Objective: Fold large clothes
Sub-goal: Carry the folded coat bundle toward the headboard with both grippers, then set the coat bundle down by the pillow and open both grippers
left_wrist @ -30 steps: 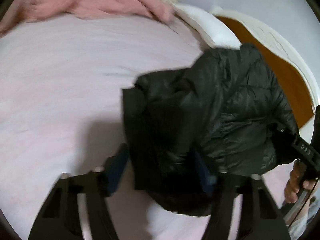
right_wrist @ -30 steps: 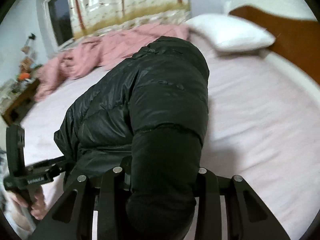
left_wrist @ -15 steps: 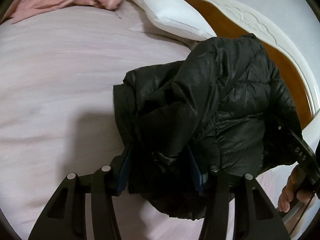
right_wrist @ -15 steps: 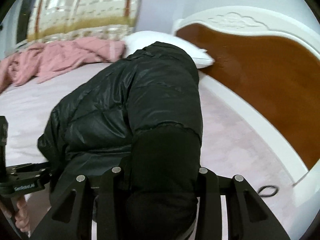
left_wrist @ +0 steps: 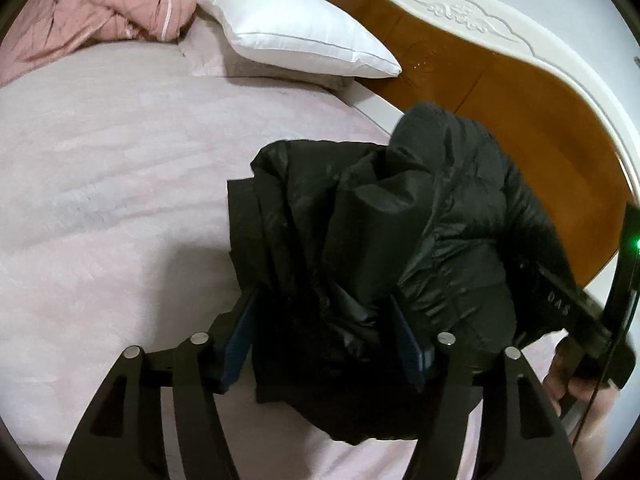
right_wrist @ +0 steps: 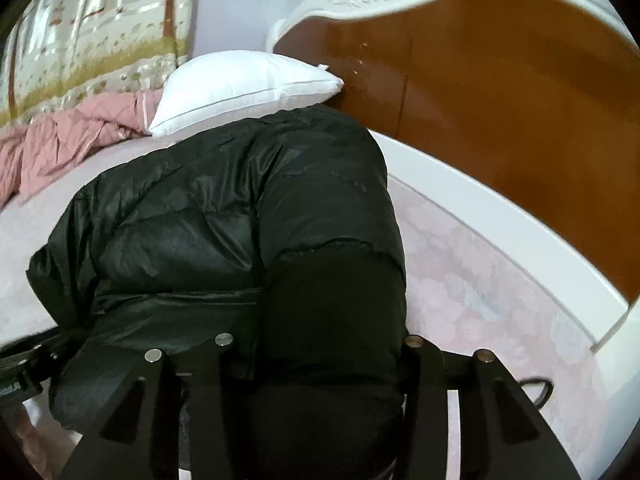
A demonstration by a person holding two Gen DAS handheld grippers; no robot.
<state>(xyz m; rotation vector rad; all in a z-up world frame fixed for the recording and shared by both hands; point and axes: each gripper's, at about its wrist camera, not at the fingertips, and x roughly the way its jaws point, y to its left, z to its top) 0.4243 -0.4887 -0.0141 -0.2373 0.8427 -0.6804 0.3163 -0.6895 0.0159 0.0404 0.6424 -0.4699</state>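
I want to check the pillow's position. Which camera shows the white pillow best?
The left wrist view: the white pillow is sharp and shown whole, lying by the headboard. In the right wrist view the black jacket hides its lower edge.

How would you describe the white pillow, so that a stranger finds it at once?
Start at the curved headboard with brown panel and white carved frame. On the pale pink bedsheet before it lies the plump white pillow. The crumpled pink quilt beside it is coloured and wrinkled; the pillow is plain white and smooth.
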